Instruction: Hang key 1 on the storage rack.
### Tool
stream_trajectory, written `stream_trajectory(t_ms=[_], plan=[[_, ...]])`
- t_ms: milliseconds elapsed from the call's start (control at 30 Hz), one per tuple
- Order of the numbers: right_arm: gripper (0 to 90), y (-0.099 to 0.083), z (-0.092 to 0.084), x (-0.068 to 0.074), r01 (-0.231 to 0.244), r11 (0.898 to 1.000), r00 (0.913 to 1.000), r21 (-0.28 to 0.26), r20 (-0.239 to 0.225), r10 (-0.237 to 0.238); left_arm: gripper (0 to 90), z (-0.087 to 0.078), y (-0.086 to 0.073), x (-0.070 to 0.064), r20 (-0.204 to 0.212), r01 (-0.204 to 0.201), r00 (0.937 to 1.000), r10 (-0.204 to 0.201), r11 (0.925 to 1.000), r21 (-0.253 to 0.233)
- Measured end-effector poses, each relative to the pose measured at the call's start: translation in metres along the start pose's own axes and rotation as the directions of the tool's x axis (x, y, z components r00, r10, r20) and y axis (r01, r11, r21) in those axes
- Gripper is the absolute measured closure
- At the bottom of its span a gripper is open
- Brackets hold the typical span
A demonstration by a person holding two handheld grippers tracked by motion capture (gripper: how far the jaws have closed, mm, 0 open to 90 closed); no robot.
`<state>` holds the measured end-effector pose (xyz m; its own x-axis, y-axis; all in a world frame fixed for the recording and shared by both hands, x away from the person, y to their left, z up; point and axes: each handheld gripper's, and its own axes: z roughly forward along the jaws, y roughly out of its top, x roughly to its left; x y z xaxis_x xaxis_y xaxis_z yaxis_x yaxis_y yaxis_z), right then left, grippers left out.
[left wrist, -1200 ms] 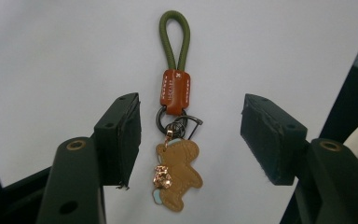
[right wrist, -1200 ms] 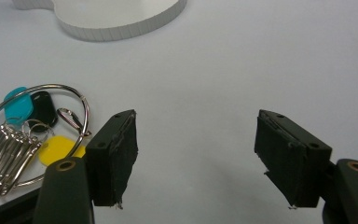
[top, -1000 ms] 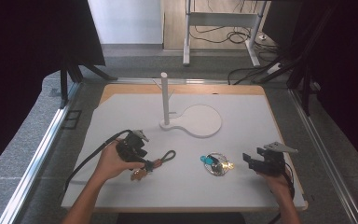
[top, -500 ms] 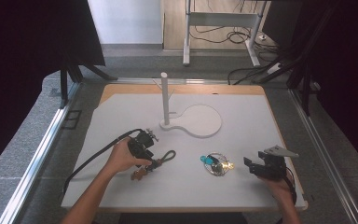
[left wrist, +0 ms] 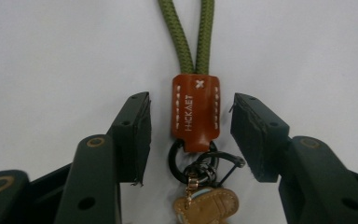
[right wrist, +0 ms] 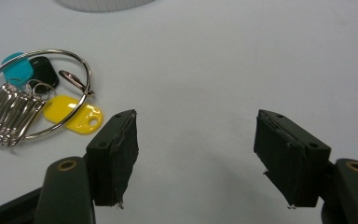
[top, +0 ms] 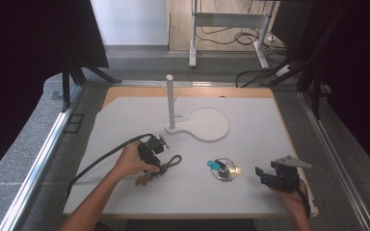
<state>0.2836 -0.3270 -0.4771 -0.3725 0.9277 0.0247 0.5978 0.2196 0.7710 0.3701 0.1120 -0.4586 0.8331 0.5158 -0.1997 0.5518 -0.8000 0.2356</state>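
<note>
Left gripper view: left tool (left wrist: pixel 191 135) is seen with its jaws set either side of the brown leather tab (left wrist: pixel 196 112) of a keychain. Jaws have just been closing, but a gap is left on both sides; pads are not yet pressed on the tab, so nothing is pinched. Tab lies flat on the white worktop (left wrist: pixel 51 51), stitched in white, with lettering stamped along it. An olive-green cord loop (left wrist: pixel 192 32) is run out of the tab's far end, away from the tool. At the near end a black ring (left wrist: pixel 179 161) is attached, with a small clasp and a tan shoe-shaped charm (left wrist: pixel 207 207) hung below, between the jaw roots.

High view: left tool (top: pixel 158 156) is held low over the keychain at the front-left part of the worktop (top: pixel 125 115), the green cord loop (top: pixel 172 161) lying just to its right. The white stand (top: pixel 171 101) with its round base plate is placed well behind, near the middle.

Right gripper view: right tool (right wrist: pixel 196 158) is held with jaws spread wide, bare worktop between them, nothing gripped. A second key bunch (right wrist: pixel 32 98) is seen off to the left of the jaws: large wire ring, teal, black and yellow tags, row of metal keys. It is not touched.

High view: right tool (top: pixel 270 177) is held at the front-right, the key bunch (top: pixel 224 169) near it on its left, well apart from the leather keychain.
</note>
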Motion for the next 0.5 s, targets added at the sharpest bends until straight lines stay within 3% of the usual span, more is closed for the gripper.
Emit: stream_trajectory(t_ms=[133, 200, 267, 400, 500], plan=[[30.3, 0.0, 0.002, 0.0, 0.001, 1.0, 1.0, 0.009, -0.001, -0.001, 49.1, -0.004, 0.002, -0.002, -0.047, -0.021, 0.9987, 0.022, 0.9996, 0.016], [30.4, -0.001, 0.004, 0.0, 0.003, 1.0, 1.0, 0.011, 0.0, -0.003, 49.1, -0.007, 0.006, -0.006, -0.052, -0.037, 0.9979, 0.038, 0.9991, 0.018], [30.3, -0.001, 0.005, 0.0, 0.005, 1.0, 1.0, 0.016, 0.001, -0.005, 49.1, -0.006, 0.01, -0.007, -0.031, -0.033, 0.999, 0.034, 0.9993, 0.016], [30.4, -0.001, 0.005, 0.0, 0.007, 1.0, 1.0, 0.024, -0.001, -0.007, 49.0, 0.002, 0.01, -0.004, -0.067, -0.031, 0.9971, 0.035, 0.9973, 0.067], [30.3, -0.001, 0.006, 0.0, 0.006, 1.0, 1.0, 0.026, -0.001, -0.006, 49.5, 0.002, 0.012, -0.004, -0.056, -0.034, 0.9977, 0.037, 0.998, 0.053]])
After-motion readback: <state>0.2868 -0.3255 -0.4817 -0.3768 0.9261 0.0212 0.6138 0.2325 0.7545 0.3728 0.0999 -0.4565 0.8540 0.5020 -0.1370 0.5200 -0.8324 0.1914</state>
